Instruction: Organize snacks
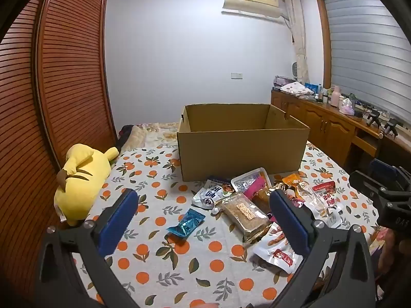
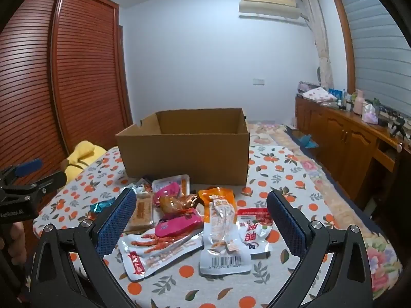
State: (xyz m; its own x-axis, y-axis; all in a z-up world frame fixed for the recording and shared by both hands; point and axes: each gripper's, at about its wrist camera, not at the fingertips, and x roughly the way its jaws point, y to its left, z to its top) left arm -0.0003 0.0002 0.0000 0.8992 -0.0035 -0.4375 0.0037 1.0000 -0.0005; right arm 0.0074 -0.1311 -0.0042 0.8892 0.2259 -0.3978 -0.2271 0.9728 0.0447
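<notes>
Spread fingers (image 2: pixel 117 222) of both grippers above snack packets (image 2: pixel 221 231), cardboard box (image 2: pixel 185 151) behind, yellow plush (image 1: pixel 79 179) leftward.

Slatted wooden wardrobe (image 1: pixel 51 89) left; white wall (image 1: pixel 192 51); blinds (image 1: pixel 367 51) right.

box (image 1: pixel 244 151) brown | bedsheet (image 1: pixel 164 254) orange-fruit print | plush toy (image 1: pixel 82 179) yellow

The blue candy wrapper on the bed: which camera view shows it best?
The left wrist view. There the blue candy wrapper lies whole and unobstructed on the orange-print sheet, apart from the snack pile. In the right wrist view only one end of it shows, beside a finger of the right gripper.
</notes>
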